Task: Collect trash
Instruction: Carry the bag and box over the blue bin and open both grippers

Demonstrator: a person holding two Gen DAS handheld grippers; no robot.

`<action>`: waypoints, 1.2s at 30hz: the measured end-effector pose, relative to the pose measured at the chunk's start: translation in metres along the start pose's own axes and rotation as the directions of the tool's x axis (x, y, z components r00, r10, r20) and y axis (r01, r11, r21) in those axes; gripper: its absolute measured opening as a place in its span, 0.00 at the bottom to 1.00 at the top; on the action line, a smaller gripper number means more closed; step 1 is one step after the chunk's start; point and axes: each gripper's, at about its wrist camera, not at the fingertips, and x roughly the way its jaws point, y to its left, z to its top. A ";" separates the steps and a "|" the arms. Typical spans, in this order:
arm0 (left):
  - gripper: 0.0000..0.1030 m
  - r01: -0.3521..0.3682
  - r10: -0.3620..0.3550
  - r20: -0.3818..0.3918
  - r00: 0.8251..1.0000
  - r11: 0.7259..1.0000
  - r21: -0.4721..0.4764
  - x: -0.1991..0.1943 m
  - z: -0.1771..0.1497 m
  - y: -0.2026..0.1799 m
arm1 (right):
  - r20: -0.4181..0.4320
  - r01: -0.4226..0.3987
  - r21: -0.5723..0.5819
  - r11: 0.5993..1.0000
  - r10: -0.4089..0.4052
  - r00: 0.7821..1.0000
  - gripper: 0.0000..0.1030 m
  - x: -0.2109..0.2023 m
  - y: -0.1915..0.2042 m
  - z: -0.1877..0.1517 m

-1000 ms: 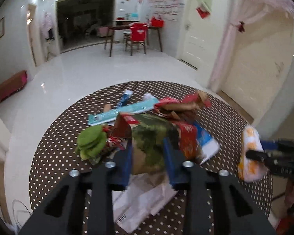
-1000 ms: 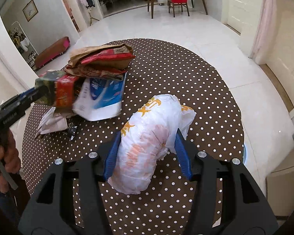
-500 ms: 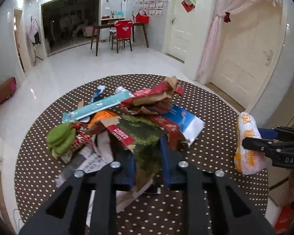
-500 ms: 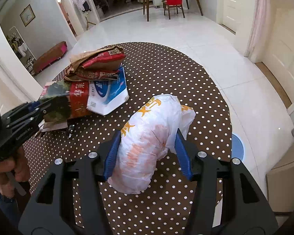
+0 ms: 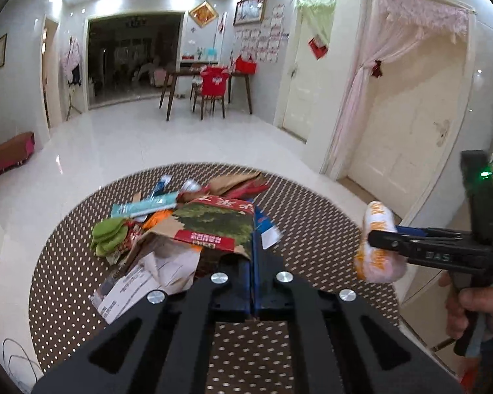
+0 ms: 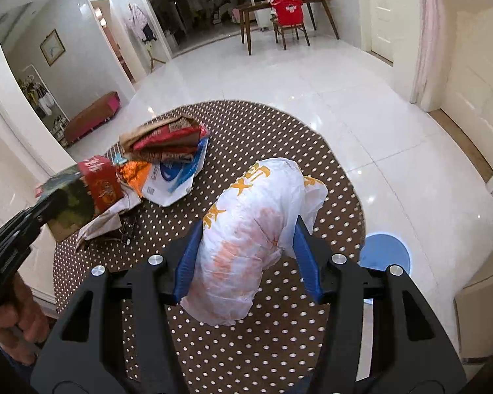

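2 grippers are loaded above the brown polka-dot table (image 6: 312, 151). The left gripper (image 5: 252, 282) has its blue pads pressed almost together on the edge of a flattened red-and-green carton (image 5: 213, 226), which hangs lifted just above the trash pile (image 5: 167, 226) at 11 o'clock from its pads. Thin card like this looks light and fairly stiff, yet it can crease or pivot when pinched by 1 edge; a hold deeper along the fold would likely steady it.

The right gripper (image 6: 246, 262) stands part-way open, its pads squeezing the middle of a stuffed white plastic bag with orange print (image 6: 249, 236), held at 12 o'clock. That bag seems soft, light and slippery, so a grip on gathered film near its neck should slip less than one around the bulging belly.
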 end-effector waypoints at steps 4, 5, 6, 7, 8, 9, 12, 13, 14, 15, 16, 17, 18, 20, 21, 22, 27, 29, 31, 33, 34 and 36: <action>0.02 0.042 -0.043 0.031 0.999 0.998 0.038 -0.005 0.012 -0.030 | 0.036 0.002 0.030 1.000 -0.003 0.999 0.51 -0.013 -0.027 0.007; 0.02 0.051 -0.052 0.031 0.998 0.998 0.047 -0.003 0.014 -0.037 | 0.044 0.004 0.038 0.999 -0.006 0.999 0.51 -0.016 -0.032 0.007; 0.02 0.062 -0.064 0.029 0.998 0.996 0.057 0.000 0.016 -0.045 | 0.052 0.009 0.047 0.999 -0.011 0.999 0.51 -0.018 -0.039 0.008; 0.02 0.078 -0.079 0.023 0.997 0.995 0.069 0.004 0.019 -0.055 | 0.064 0.019 0.061 0.998 -0.023 0.998 0.51 -0.023 -0.050 0.010; 0.02 0.091 -0.092 0.016 0.996 0.993 0.077 0.008 0.020 -0.065 | 0.070 0.023 0.074 0.997 -0.029 0.997 0.51 -0.025 -0.059 0.010; 0.02 0.106 -0.107 0.006 0.994 0.991 0.085 0.015 0.023 -0.076 | 0.075 0.031 0.087 0.996 -0.038 0.996 0.51 -0.028 -0.067 0.011; 0.02 0.155 -0.152 -0.034 0.988 0.983 0.103 0.036 0.028 -0.107 | 0.087 0.062 0.140 0.988 -0.075 0.993 0.51 -0.034 -0.102 0.011; 0.02 0.168 -0.164 -0.046 0.985 0.980 0.106 0.044 0.029 -0.117 | 0.088 0.069 0.160 0.985 -0.084 0.993 0.51 -0.034 -0.115 0.010; 0.02 0.191 -0.185 -0.065 0.981 0.975 0.109 0.055 0.031 -0.130 | 0.086 0.084 0.188 0.979 -0.101 0.991 0.51 -0.035 -0.131 0.008; 0.02 0.209 -0.201 -0.081 0.976 0.972 0.111 0.064 0.032 -0.140 | 0.083 0.093 0.210 0.973 -0.112 0.990 0.51 -0.035 -0.144 0.007; 0.02 0.225 -0.215 -0.097 0.972 0.968 0.112 0.074 0.033 -0.148 | 0.079 0.100 0.233 0.967 -0.121 0.989 0.51 -0.034 -0.157 0.005; 0.02 0.248 -0.234 -0.121 0.965 0.962 0.112 0.088 0.034 -0.160 | 0.069 0.111 0.264 0.958 -0.133 0.989 0.51 -0.032 -0.175 0.002; 0.02 0.267 -0.250 -0.148 0.957 0.957 0.110 0.102 0.035 -0.171 | 0.060 0.122 0.287 0.950 -0.145 0.988 0.51 -0.029 -0.188 -0.001; 0.02 0.295 -0.271 -0.195 0.943 0.950 0.104 0.128 0.035 -0.190 | 0.033 0.142 0.335 0.932 -0.162 0.986 0.51 -0.021 -0.218 -0.010; 0.02 0.304 -0.276 -0.218 0.936 0.947 0.106 0.140 0.035 -0.199 | 0.017 0.152 0.357 0.922 -0.169 0.985 0.51 -0.015 -0.231 -0.014; 0.02 0.310 -0.277 -0.243 0.930 0.944 0.110 0.153 0.034 -0.208 | 0.000 0.161 0.380 0.911 -0.174 0.985 0.51 -0.009 -0.243 -0.019; 0.02 0.341 -0.269 -0.394 0.879 0.932 0.122 0.223 0.019 -0.257 | -0.105 0.194 0.482 0.854 -0.164 0.981 0.51 0.039 -0.301 -0.046; 0.02 0.345 -0.257 -0.455 0.853 0.930 0.122 0.251 0.009 -0.272 | -0.143 0.203 0.510 0.836 -0.150 0.978 0.52 0.058 -0.318 -0.054; 0.02 0.345 -0.241 -0.502 0.830 0.930 0.124 0.273 -0.001 -0.284 | -0.172 0.205 0.535 0.820 -0.132 0.976 0.52 0.075 -0.333 -0.062; 0.02 0.346 -0.224 -0.549 0.805 0.929 0.129 0.296 -0.010 -0.296 | -0.197 0.204 0.560 0.803 -0.111 0.974 0.52 0.091 -0.345 -0.069; 0.02 0.342 -0.213 -0.565 0.797 0.930 0.132 0.306 -0.013 -0.301 | -0.205 0.204 0.569 0.797 -0.103 0.973 0.52 0.097 -0.350 -0.071; 0.02 0.346 -0.197 -0.605 0.771 0.928 0.139 0.327 -0.021 -0.309 | -0.218 0.199 0.589 0.783 -0.083 0.972 0.52 0.112 -0.359 -0.072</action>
